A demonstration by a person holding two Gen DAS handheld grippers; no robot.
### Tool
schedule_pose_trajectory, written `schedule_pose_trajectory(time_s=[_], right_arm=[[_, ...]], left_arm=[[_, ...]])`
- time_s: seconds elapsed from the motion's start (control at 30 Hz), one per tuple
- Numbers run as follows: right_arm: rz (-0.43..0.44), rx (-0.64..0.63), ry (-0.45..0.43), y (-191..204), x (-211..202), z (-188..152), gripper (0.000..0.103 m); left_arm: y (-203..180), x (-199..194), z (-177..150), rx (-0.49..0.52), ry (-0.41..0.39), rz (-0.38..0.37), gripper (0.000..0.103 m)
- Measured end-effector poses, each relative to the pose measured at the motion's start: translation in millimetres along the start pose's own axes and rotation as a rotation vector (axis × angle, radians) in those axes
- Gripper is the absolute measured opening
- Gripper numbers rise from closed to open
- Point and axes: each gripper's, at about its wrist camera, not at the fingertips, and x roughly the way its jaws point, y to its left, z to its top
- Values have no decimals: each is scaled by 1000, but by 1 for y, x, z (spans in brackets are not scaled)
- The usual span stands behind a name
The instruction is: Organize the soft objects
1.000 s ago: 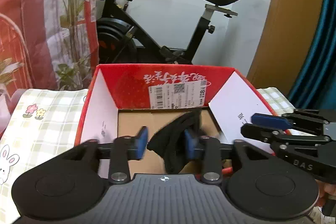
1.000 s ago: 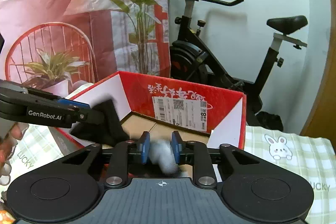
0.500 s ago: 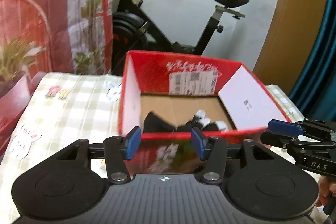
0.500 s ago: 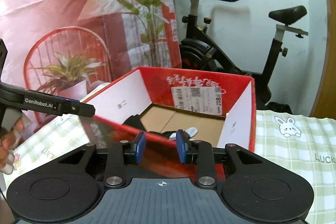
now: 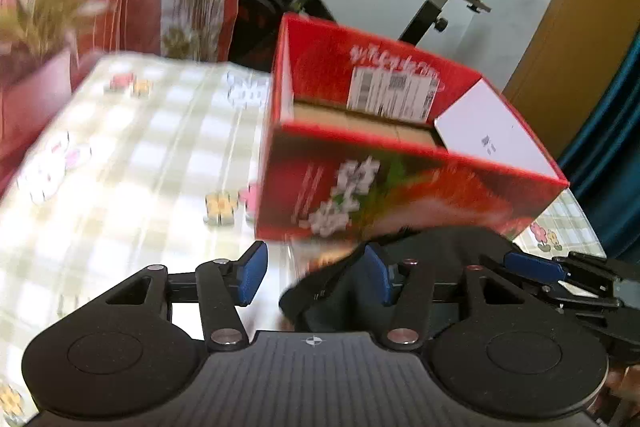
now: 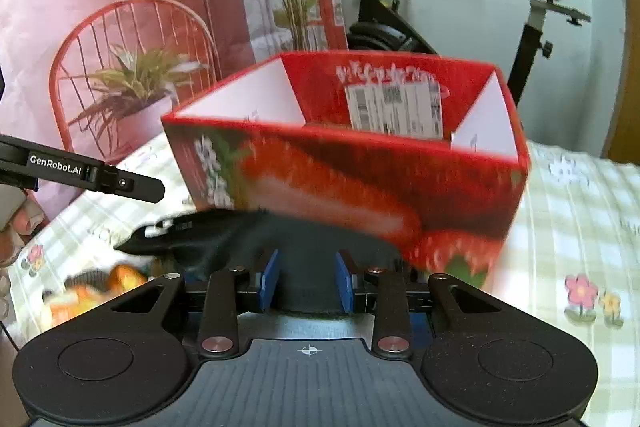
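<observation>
**Hand-held grippers low at the red box front, over dark cloth**

For the left hand-held gripper (image 5: 312, 277): stands roughly half open, grips nothing, hovers just in front of the red box (image 5: 400, 187) with one pad at the edge of the dark cloth (image 5: 432, 251).

For the right hand-held gripper (image 6: 306, 279): stands only narrowly apart, with dark cloth filling the gap between the pads. Cannot tell whether pinched or merely straddled.

As for the task's thing: lies on the bench (image 5: 140, 147) against the near wall of the red box, spread along its foot. Further out from the box's front left corner, in the right wrist view: looks like an orange and black soft item (image 6: 92, 287), too blurred to name.

Risks, as judgement:
- Could slip out on lifting, given a shallow or uncertain pinch on limp fabric.
- Could snag on the near wall of the red box and shove or tip it, given how close both sit to that wall.
- Could tug the cloth two ways if both close on it at once.

Inside the red box: shows bare cardboard floor and a shipping label on the far wall. Hides anything lower down behind the near wall.
</observation>
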Motion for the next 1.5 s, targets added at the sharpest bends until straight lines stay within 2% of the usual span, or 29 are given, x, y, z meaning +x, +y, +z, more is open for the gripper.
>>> schedule_pose_trajectory(time_s=[0.03, 0.2, 0.4, 0.43, 0.47, 0.57, 0.67, 0.9, 1.07, 1.13, 1.2, 1.23, 1.37, 1.5], right_arm=[[-1, 4, 0, -1, 0, -6, 29], [5, 36, -13, -7, -2, -15, 29], [4, 30, -17, -7, 0, -16, 29], [6, 34, -18, -8, 0, -17, 29], [7, 37, -18, -9, 0, -17, 29], [3, 37, -18, -8, -1, -17, 29], [1, 43, -19, -8, -2, -16, 29], [13, 73, -25, -12, -6, -16, 29], [30, 104, -33, -15, -10, -15, 31], [28, 114, -38, -17, -11, -13, 36], [16, 122, -47, -19, -14, -12, 52], [4, 127, -53, -20, -15, -12, 54], [-13, 184, -49, -32, -12, -10, 55], [15, 257, -36, -48, -5, -7, 55]], left_arm=[[3, 2, -5, -13, -8, -7, 58], [17, 18, -18, -114, 53, -60, 64], [24, 27, -23, -187, 68, -111, 62], [23, 27, -25, -184, 65, -109, 59], [21, 26, -25, -176, 61, -105, 48], [13, 23, -24, -131, 44, -63, 26], [7, 14, -23, -77, 0, -38, 17], [-9, -22, -31, 1, -150, -15, 13], [-15, -36, -50, -42, -241, 8, 13], [-16, -34, -55, -44, -240, 17, 13], [-16, -32, -55, -40, -241, 25, 13], [-15, -33, -55, -38, -247, 30, 13], [-13, -32, -55, -34, -255, 31, 13], [-8, -29, -60, -46, -242, 23, 13]])
